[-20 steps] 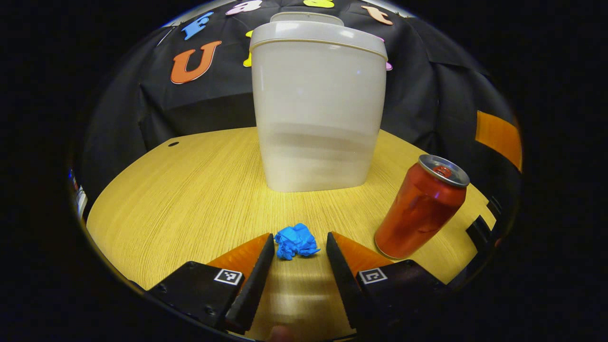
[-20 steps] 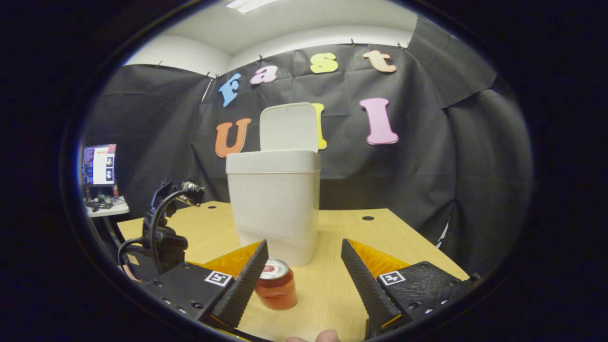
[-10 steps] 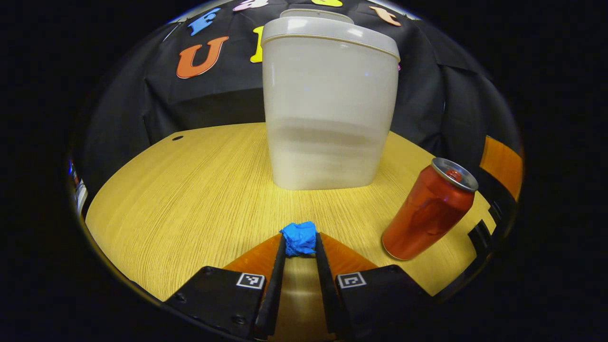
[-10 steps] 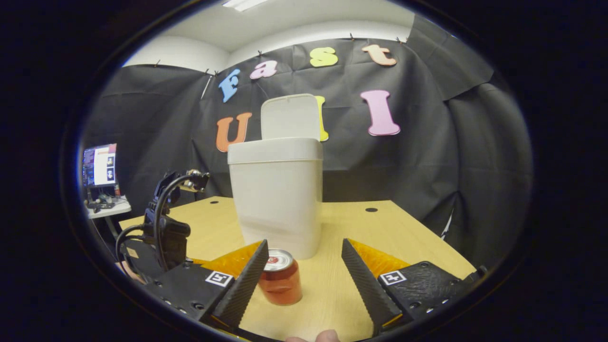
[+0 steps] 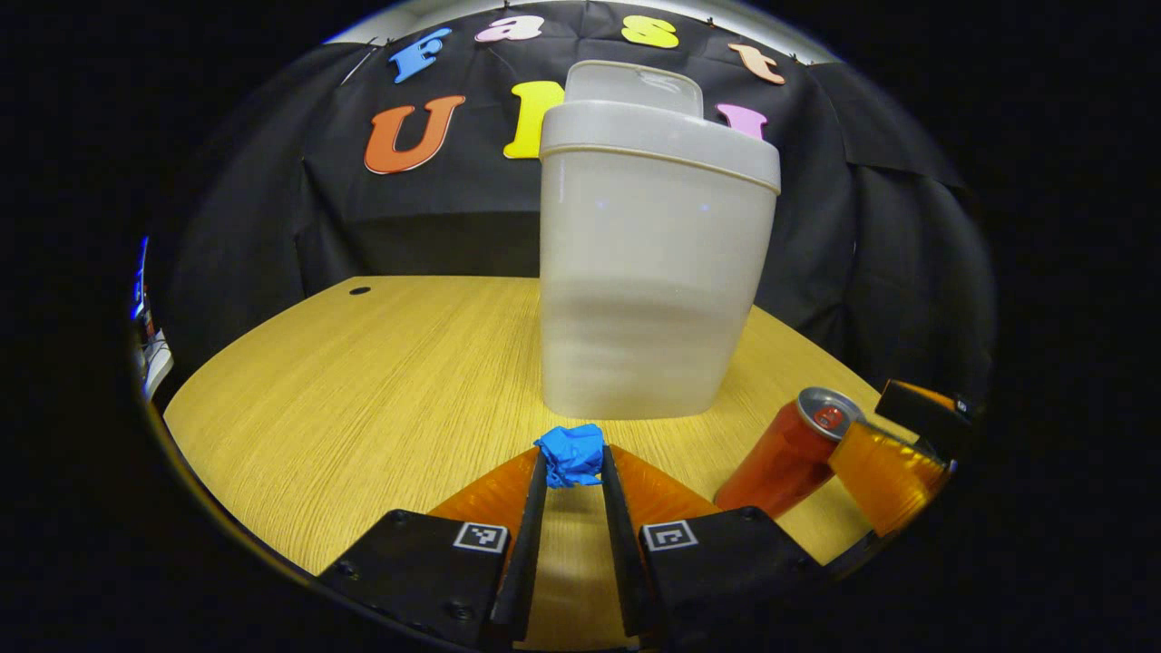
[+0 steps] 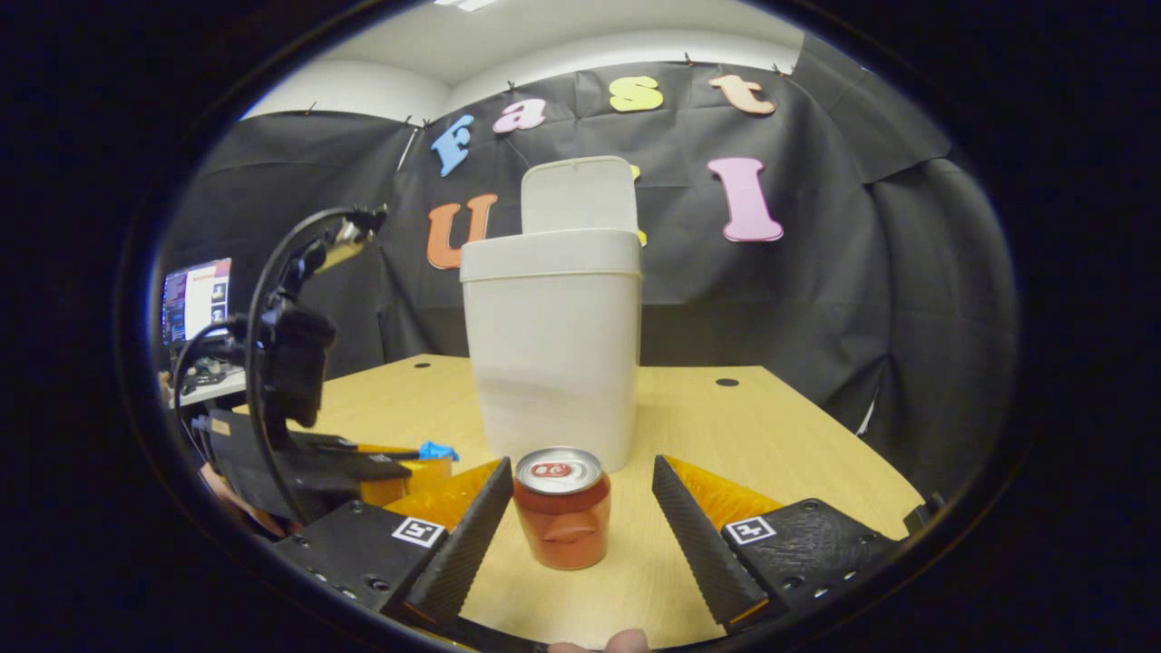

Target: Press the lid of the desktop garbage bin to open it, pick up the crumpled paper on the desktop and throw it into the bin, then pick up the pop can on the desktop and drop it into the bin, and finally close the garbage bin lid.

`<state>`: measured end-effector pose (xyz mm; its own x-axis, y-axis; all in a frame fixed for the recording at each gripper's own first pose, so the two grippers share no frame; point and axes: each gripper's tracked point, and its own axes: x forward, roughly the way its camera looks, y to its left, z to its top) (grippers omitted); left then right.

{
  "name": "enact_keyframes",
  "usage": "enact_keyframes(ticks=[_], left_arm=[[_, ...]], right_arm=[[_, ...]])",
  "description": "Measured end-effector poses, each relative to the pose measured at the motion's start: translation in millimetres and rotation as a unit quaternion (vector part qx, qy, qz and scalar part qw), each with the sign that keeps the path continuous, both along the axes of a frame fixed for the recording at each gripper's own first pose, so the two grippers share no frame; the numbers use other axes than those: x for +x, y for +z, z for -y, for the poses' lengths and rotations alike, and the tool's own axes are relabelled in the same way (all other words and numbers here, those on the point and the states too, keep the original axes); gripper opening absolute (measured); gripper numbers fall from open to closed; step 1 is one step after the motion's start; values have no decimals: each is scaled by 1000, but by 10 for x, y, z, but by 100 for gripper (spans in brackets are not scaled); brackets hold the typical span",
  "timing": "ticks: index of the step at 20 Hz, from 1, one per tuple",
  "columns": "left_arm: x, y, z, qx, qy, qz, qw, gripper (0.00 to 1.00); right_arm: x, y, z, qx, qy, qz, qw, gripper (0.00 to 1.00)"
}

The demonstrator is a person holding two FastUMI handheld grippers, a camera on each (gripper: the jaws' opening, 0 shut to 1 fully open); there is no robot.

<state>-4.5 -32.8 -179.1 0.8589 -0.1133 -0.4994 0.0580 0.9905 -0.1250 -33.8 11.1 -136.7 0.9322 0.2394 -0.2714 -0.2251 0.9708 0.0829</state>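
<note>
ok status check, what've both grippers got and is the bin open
Left gripper shut on blue crumpled paper. Right gripper open around upright pop can, not gripping. Bin lid up, path clear.

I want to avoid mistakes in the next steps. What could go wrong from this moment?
1. The left gripper pinches the crumpled paper only at its fingertips, so it may slip out on the way up to the bin.
2. The right gripper is open around the pop can, whose side looks dented; an off-centre squeeze could tip it.
3. The bin is tall; a low lift could knock its rim.
</note>
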Motion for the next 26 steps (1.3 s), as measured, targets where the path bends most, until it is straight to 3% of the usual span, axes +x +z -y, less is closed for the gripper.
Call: enact_keyframes(ticks=[5,12,16,17,26], left_arm=[[99,470,-161,2,25,65,998,40],[136,980,-231,12,28,126,992,40],[138,1160,-214,20,23,148,989,43],[134,1190,-217,20,22,151,988,39],[142,1313,-261,23,21,164,986,40]], right_arm=[[4,-196,-26,-1,-4,-24,1000,96],[50,-621,-88,2,-10,-83,996,96],[71,-823,-121,-3,-11,-116,993,96],[75,-862,-121,-2,-11,-123,992,96],[126,-980,-195,-13,-8,-147,989,95]])
